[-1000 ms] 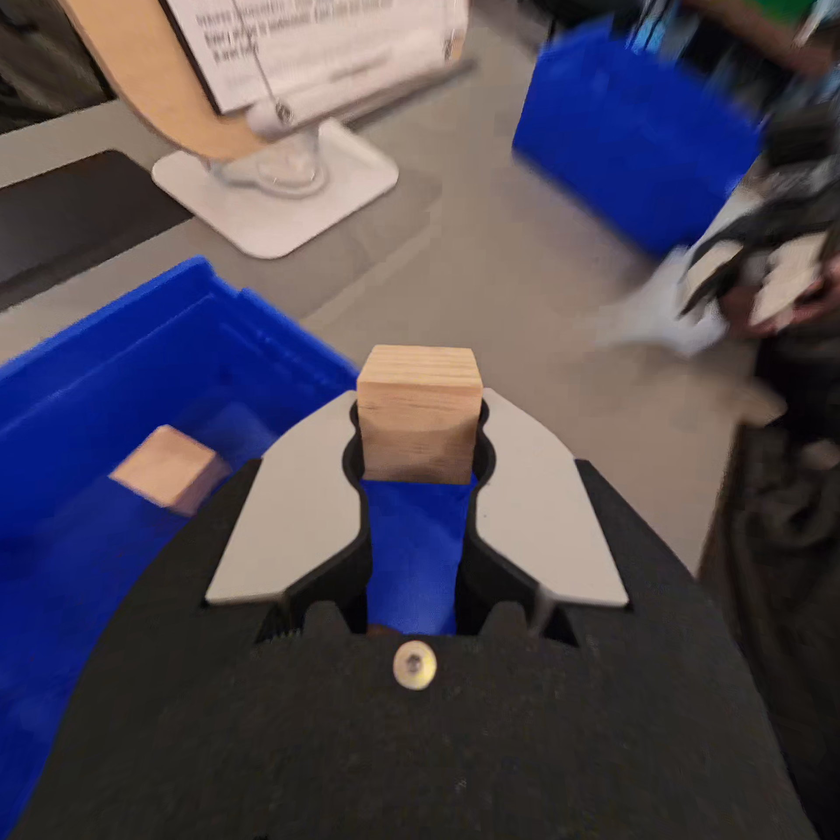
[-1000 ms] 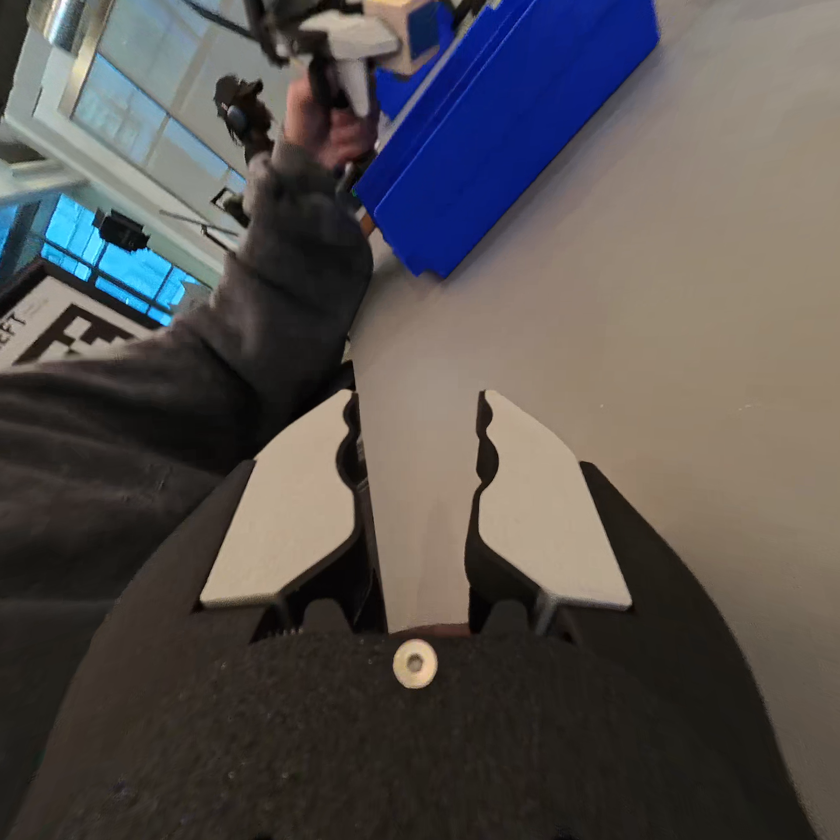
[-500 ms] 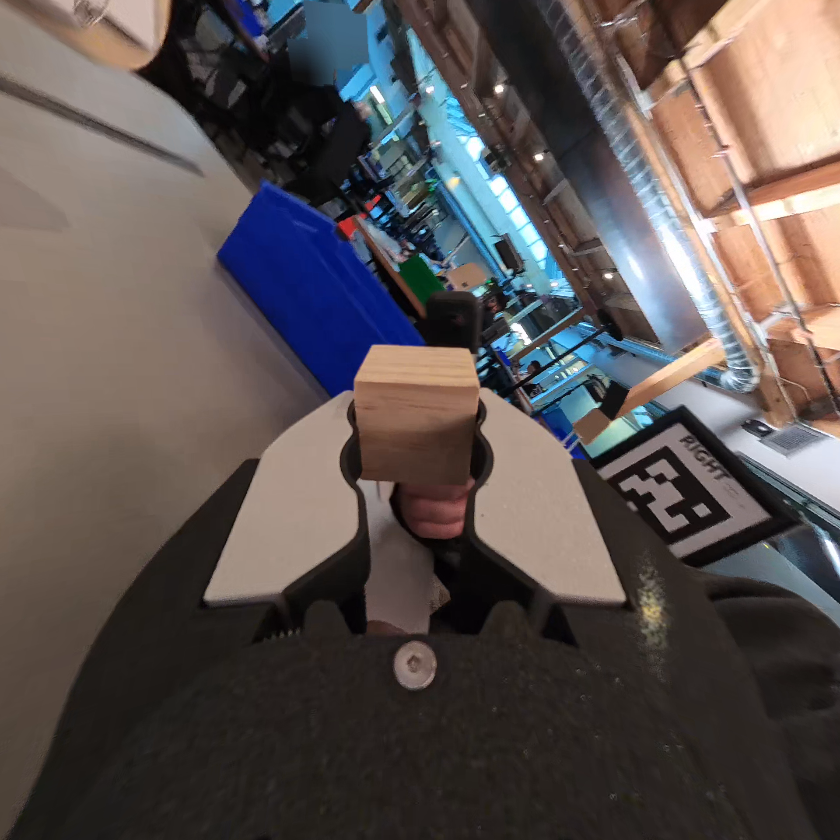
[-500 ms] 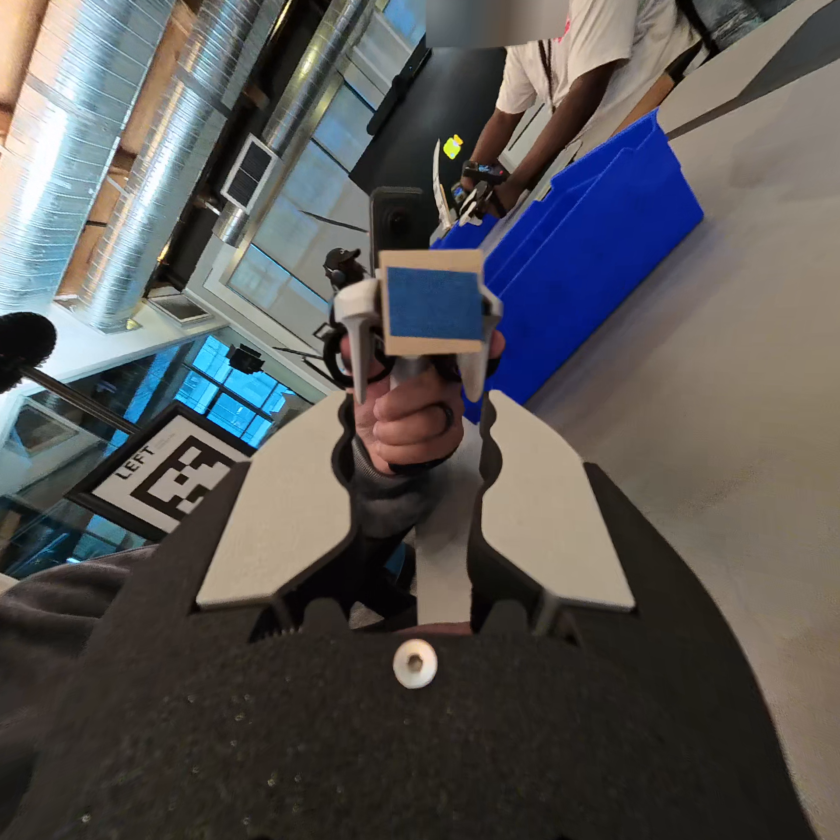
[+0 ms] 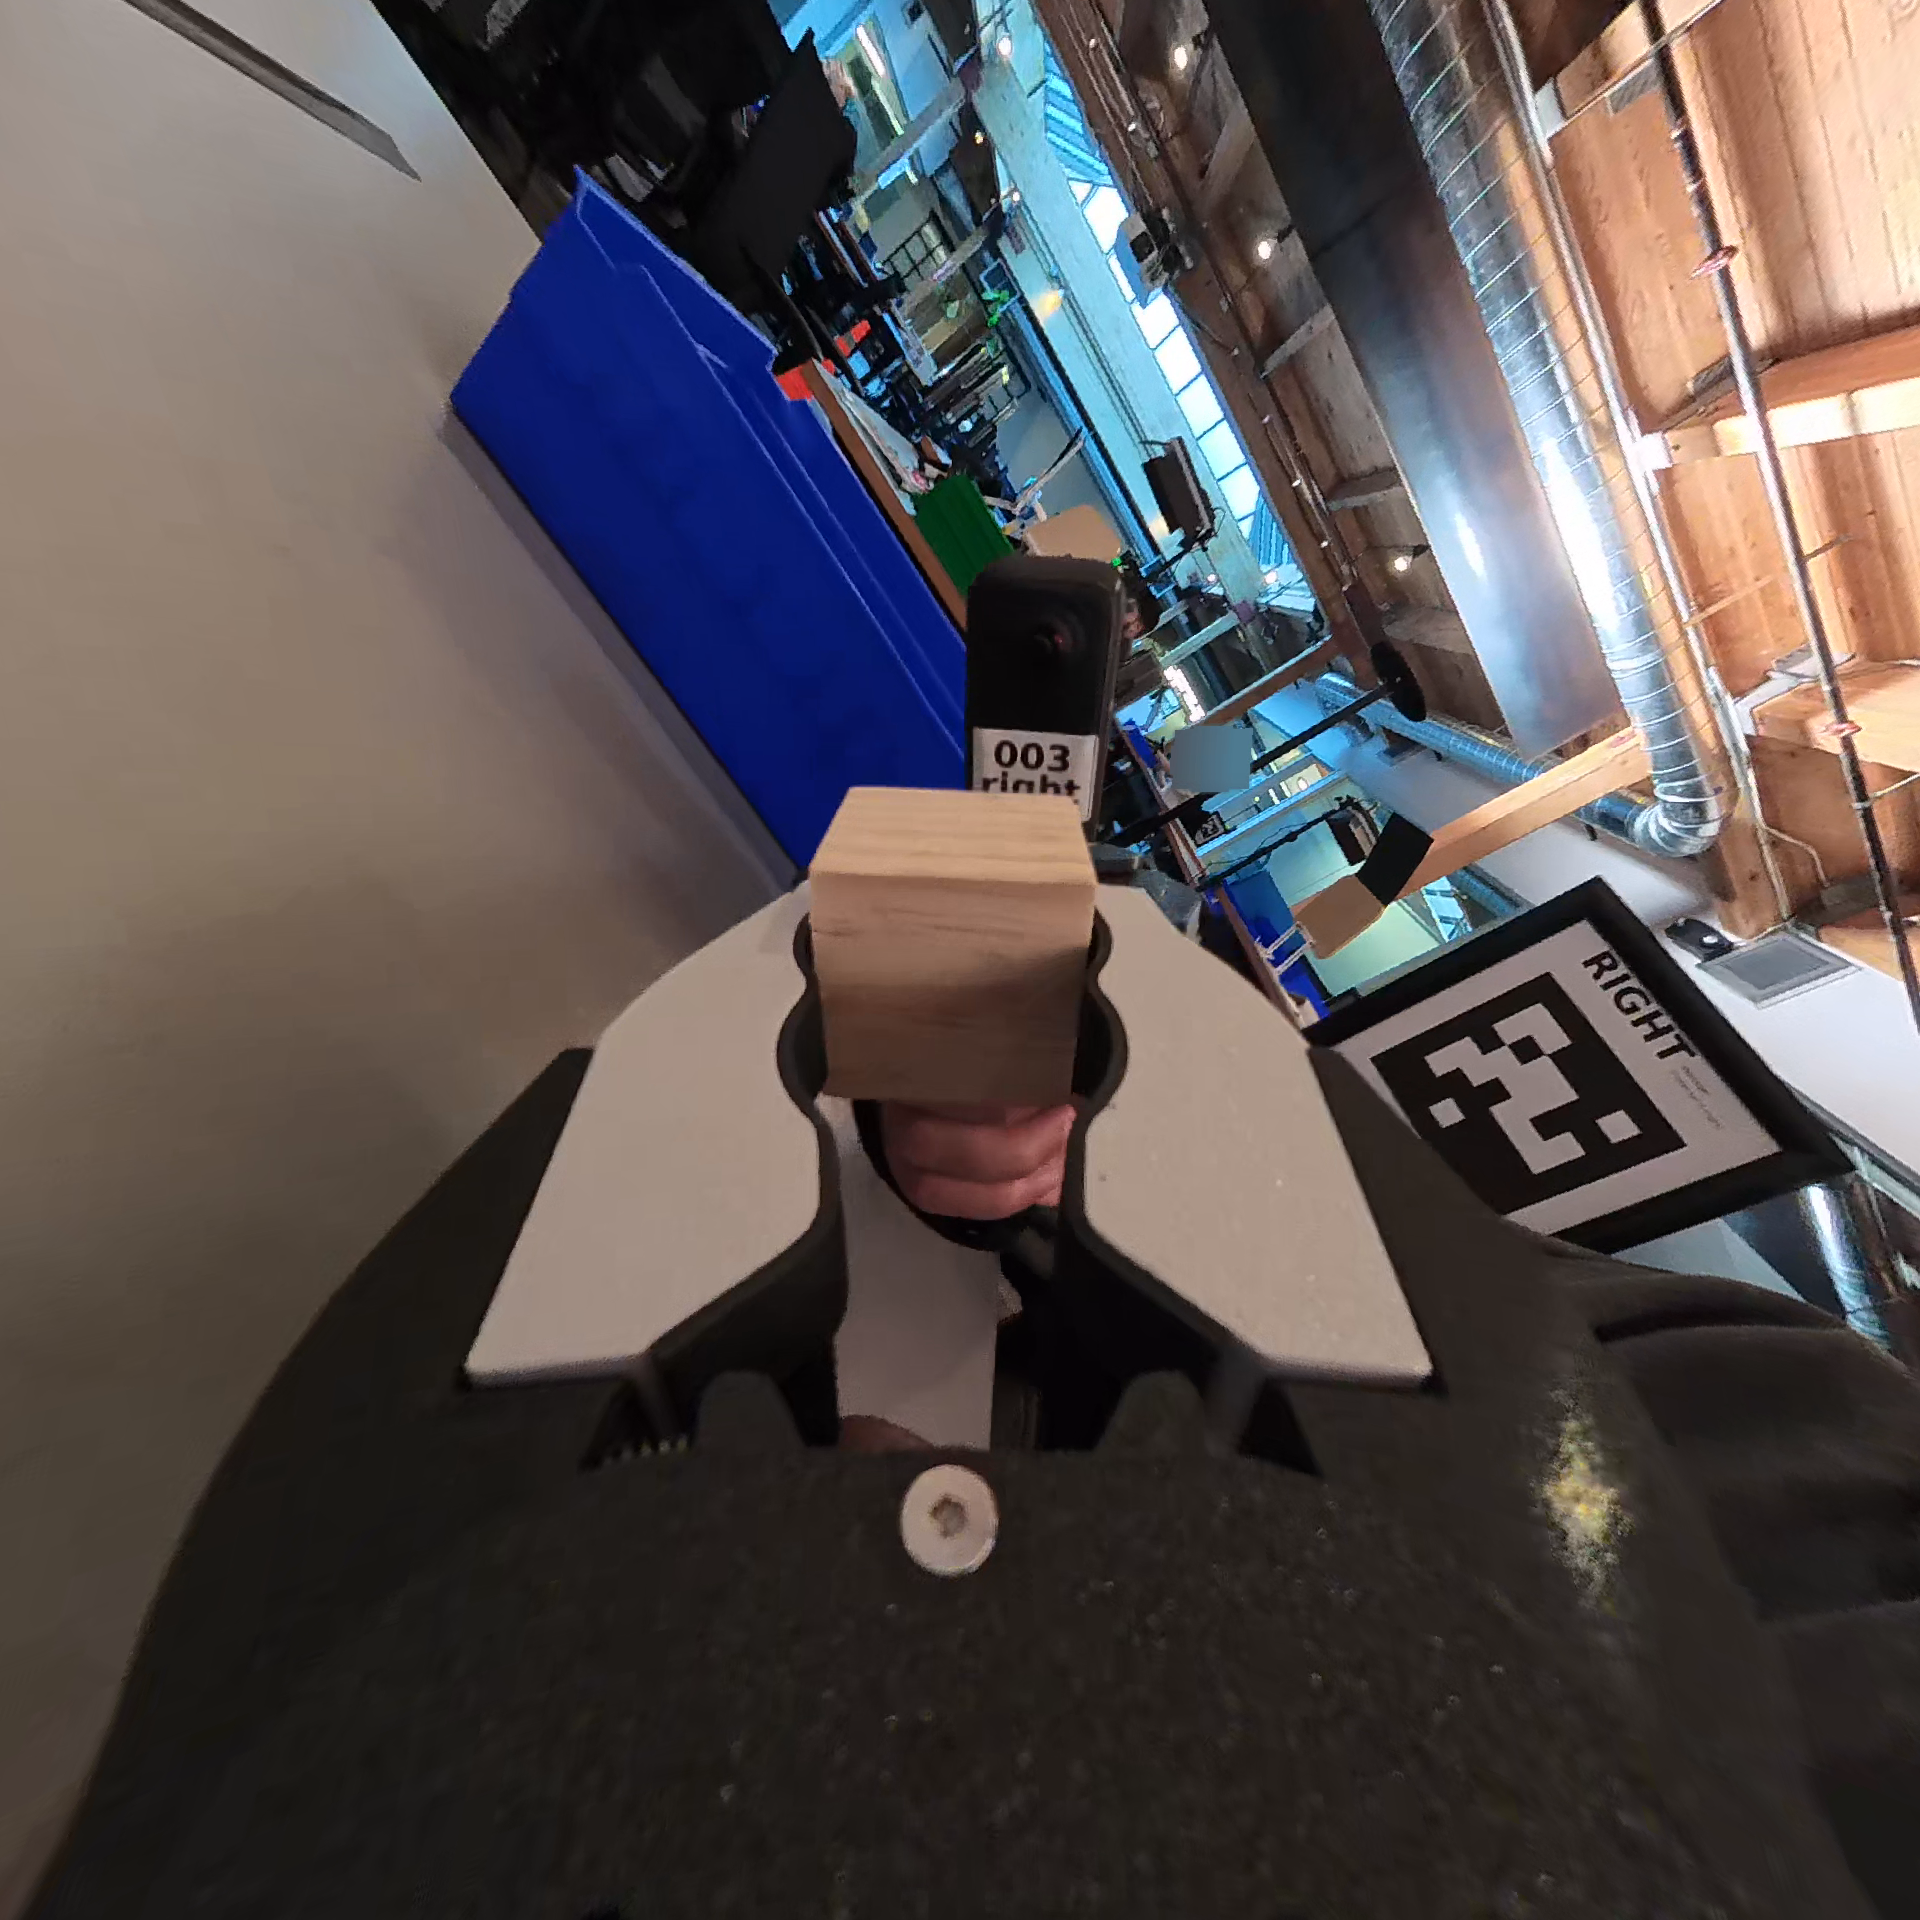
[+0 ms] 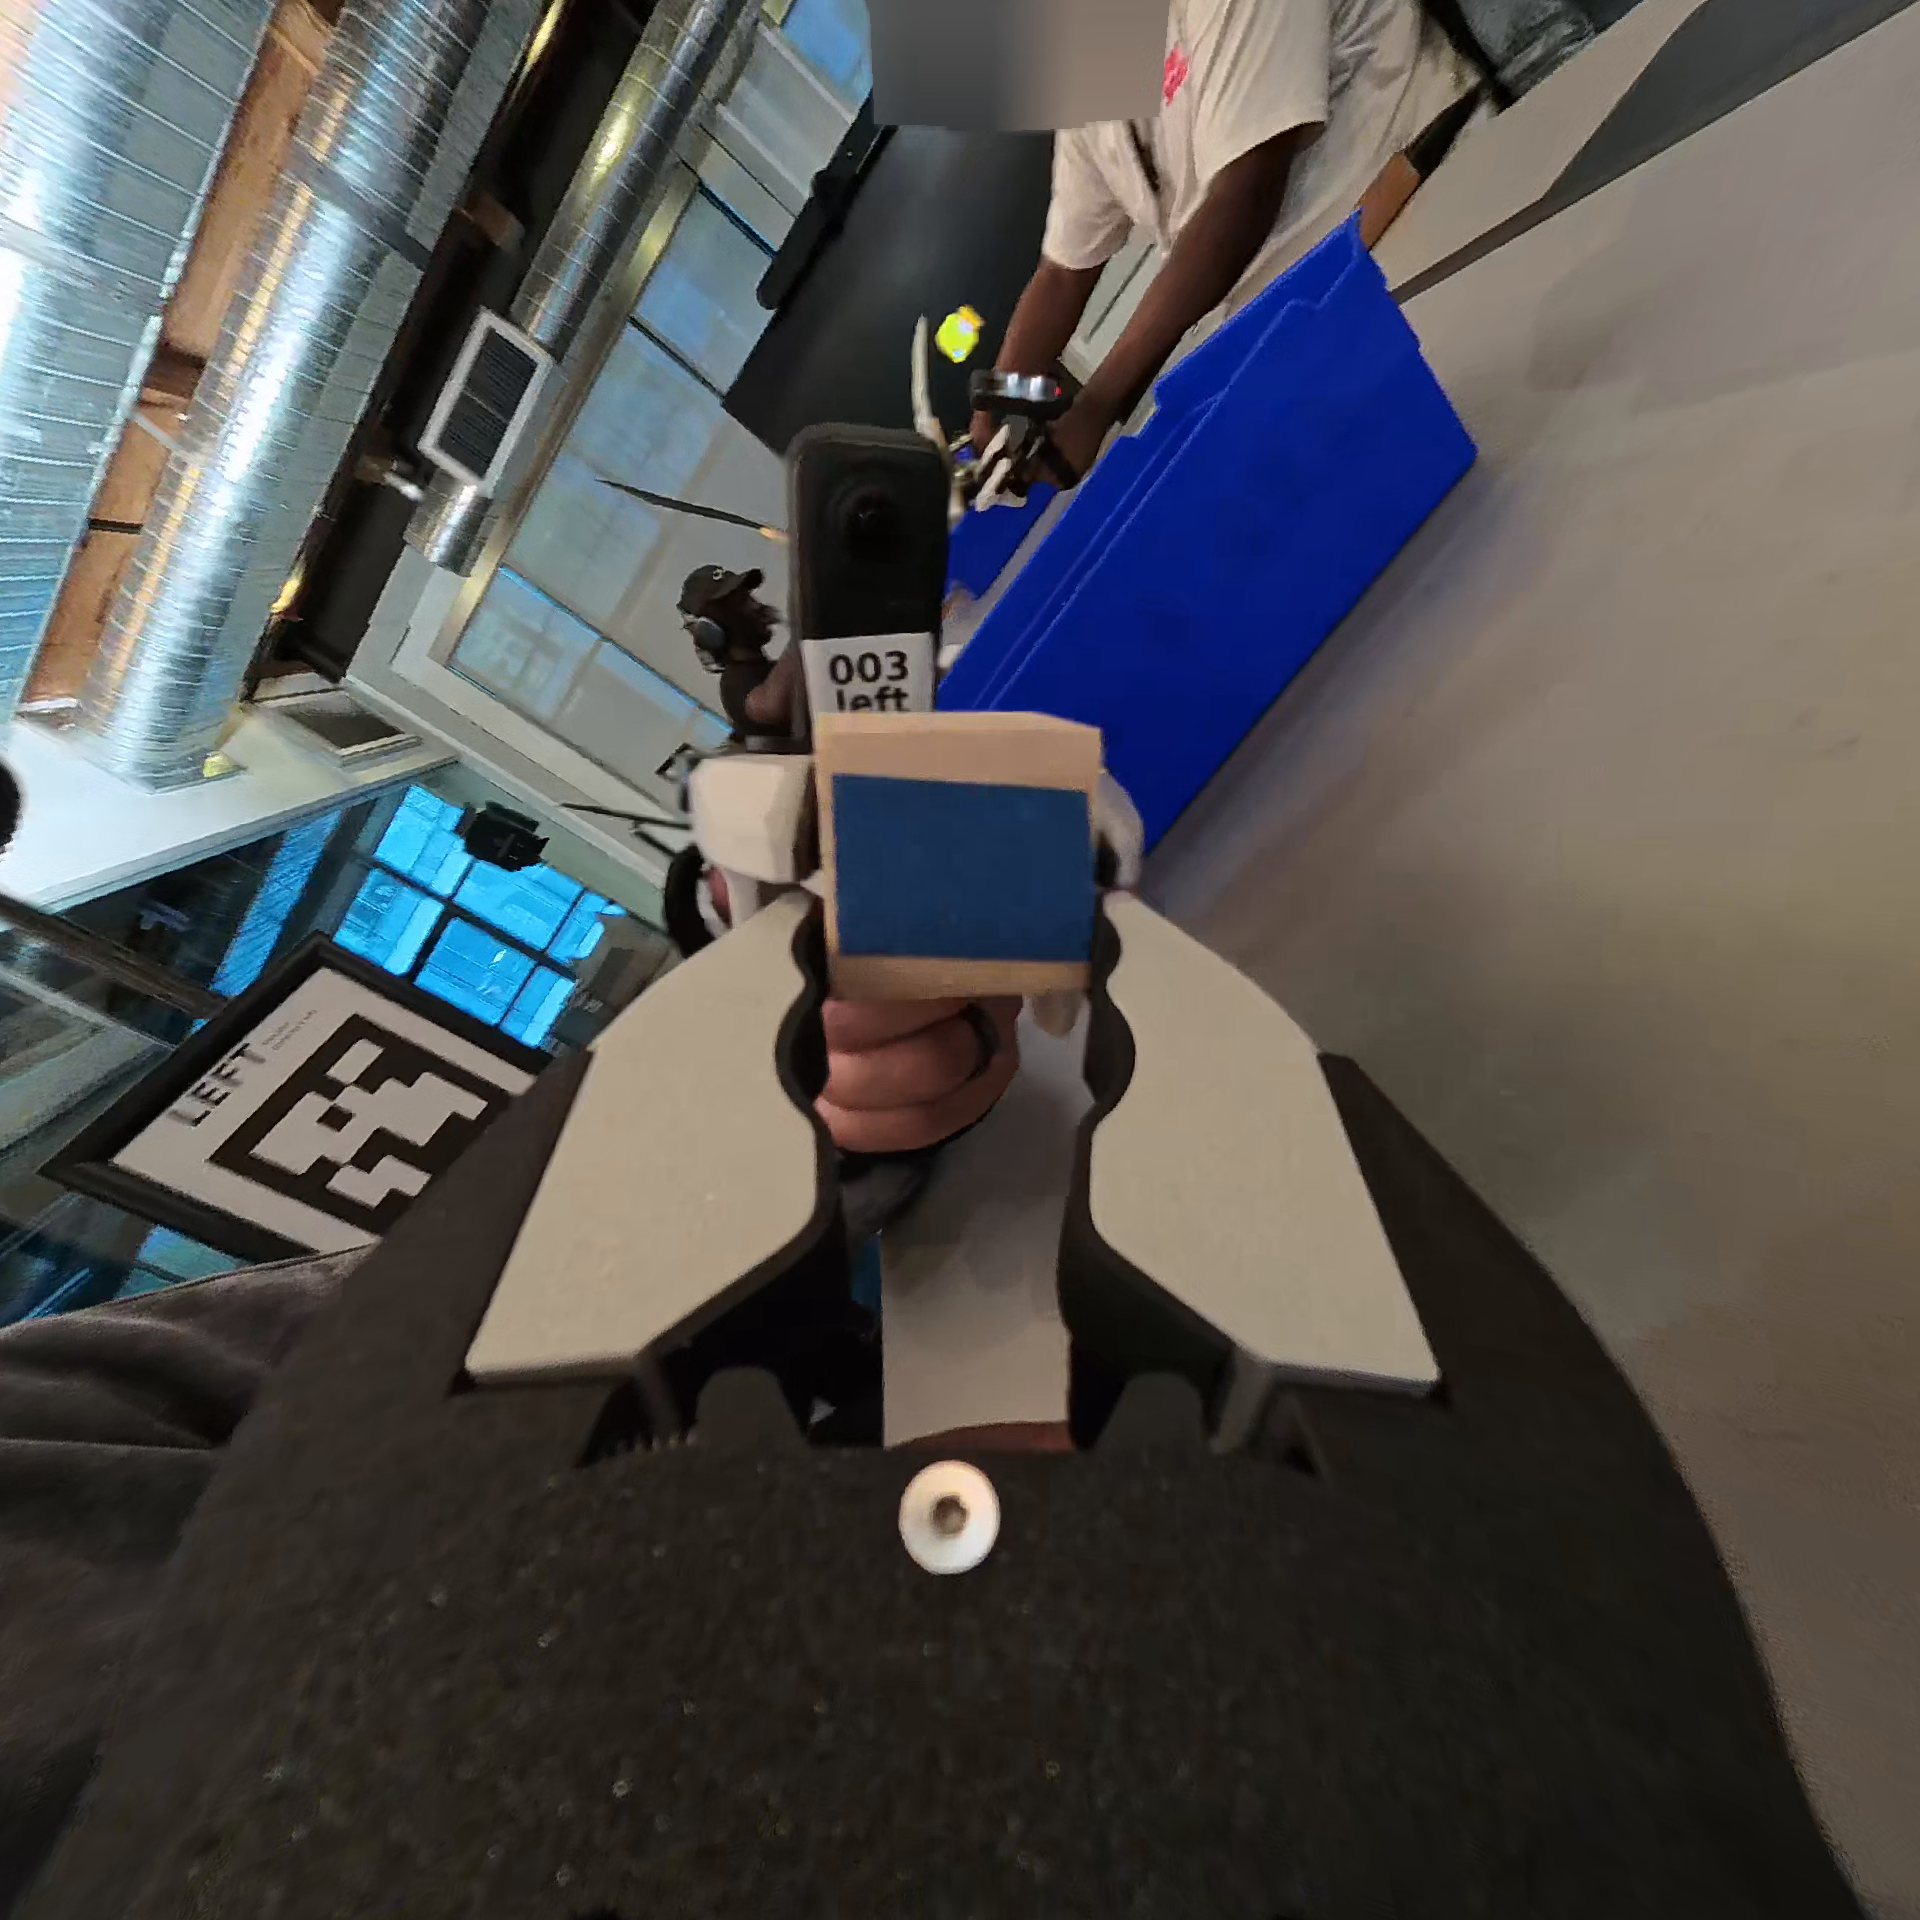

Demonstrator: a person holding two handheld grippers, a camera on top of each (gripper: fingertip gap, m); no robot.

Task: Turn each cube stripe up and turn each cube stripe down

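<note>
Right now the left tongs [image 5: 951, 956] clamp a wooden cube [image 5: 951, 940] between their tips, held up in the air, plain wood faces toward their own camera. Seen from the right wrist view, that cube [image 6: 961, 857] shows a blue stripe [image 6: 961, 868] on its far face, turned toward the right tongs [image 6: 951, 935]. Those right tongs are spread apart, fingers [image 6: 675, 1132] flanking the cube's corners; whether they touch it, I cannot tell. Behind, a blue bin [image 5: 707, 520] sits on the grey table [image 5: 208, 727]
</note>
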